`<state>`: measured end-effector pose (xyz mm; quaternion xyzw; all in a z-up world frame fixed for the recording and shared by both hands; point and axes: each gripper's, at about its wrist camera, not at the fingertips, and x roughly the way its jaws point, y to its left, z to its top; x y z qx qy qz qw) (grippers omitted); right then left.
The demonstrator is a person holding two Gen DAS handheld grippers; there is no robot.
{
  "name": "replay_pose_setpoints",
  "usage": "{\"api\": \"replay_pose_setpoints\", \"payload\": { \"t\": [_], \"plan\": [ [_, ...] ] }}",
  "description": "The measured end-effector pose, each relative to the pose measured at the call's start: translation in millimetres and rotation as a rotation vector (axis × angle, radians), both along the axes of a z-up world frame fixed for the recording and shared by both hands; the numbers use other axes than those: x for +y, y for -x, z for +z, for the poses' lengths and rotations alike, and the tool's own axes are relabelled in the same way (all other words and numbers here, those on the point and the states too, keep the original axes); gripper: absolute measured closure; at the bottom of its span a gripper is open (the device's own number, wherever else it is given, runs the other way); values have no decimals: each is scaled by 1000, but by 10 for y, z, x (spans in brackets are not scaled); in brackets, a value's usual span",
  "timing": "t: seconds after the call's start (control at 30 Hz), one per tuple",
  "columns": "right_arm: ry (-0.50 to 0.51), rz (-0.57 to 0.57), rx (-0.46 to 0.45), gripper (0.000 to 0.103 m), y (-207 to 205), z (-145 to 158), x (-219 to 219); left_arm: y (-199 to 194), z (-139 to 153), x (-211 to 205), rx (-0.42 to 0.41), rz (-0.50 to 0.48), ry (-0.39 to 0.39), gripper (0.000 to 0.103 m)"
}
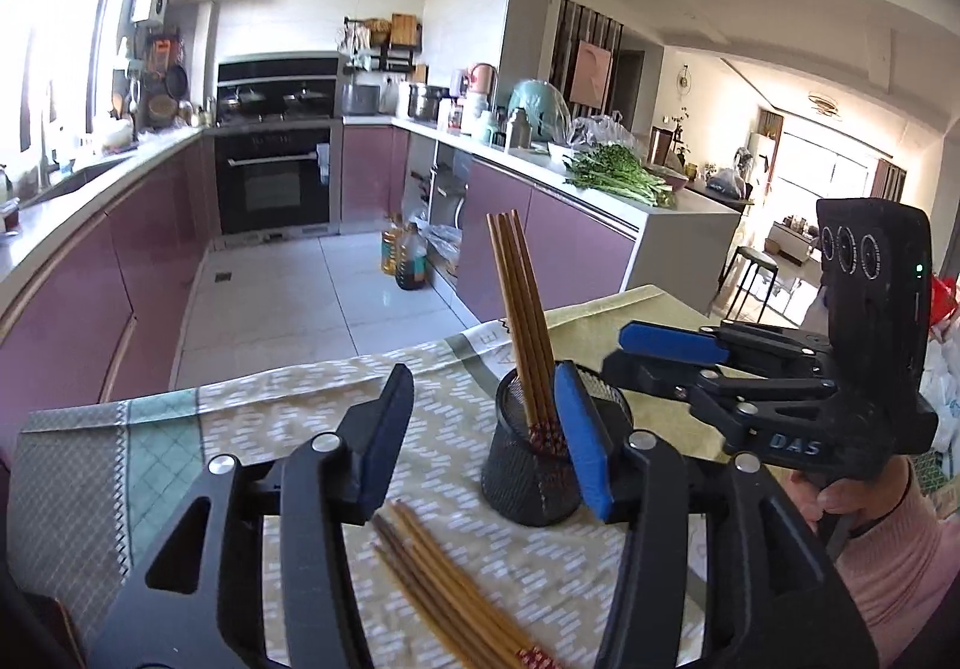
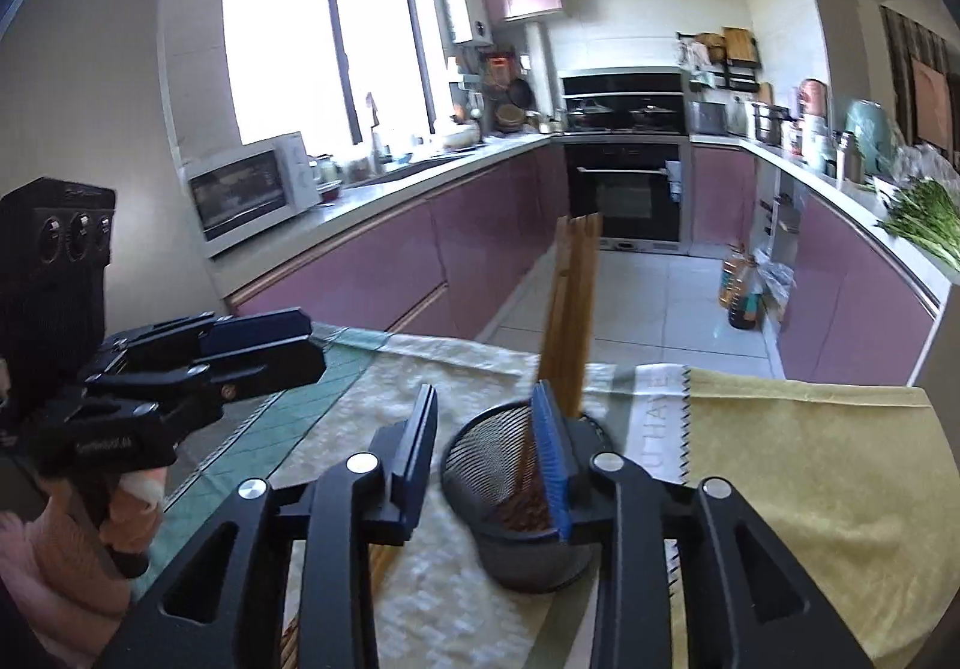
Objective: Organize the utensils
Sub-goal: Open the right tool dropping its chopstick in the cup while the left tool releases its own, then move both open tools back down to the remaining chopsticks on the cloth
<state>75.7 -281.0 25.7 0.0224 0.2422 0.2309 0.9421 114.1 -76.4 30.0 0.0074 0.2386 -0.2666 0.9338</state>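
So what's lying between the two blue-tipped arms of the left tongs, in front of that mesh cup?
In the left wrist view, the loose chopsticks lie on the tablecloth between the left tongs' open arms, beside the mesh cup.

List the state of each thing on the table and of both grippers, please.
Mesh holder: upright, holds chopsticks.
Chopsticks in holder: standing, leaning.
Loose chopsticks: lying flat on the cloth.
Tablecloth: spread flat.
Left gripper: open, empty.
Right gripper: open, empty.

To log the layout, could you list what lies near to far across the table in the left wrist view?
Loose chopsticks on the tablecloth → black mesh holder with upright chopsticks → tablecloth's far edge, then kitchen floor.
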Motion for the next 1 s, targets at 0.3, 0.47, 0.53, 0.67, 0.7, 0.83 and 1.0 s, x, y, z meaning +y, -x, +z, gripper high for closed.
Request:
{"api": "replay_pose_setpoints", "payload": {
  "t": [0.3,0.47,0.53,0.67,0.7,0.83,1.0],
  "plan": [
    [10,108,150,67,208,-535,314,326,-466,349,68,111,-69,29],
    [33,122,234,67,203,-805,487,395,-746,482,143,179,-97,20],
    [40,125,252,67,214,-863,546,412,-836,520,171,208,-107,18],
    [62,125,276,67,244,-951,621,398,-1009,551,240,226,-107,18],
    [66,121,278,67,251,-960,626,394,-1045,559,259,228,-107,18],
    [78,114,287,67,280,-997,654,379,-1118,509,290,224,-126,19],
    [87,103,299,67,277,-1022,648,380,-1185,439,308,208,-155,24]
  ]
}}
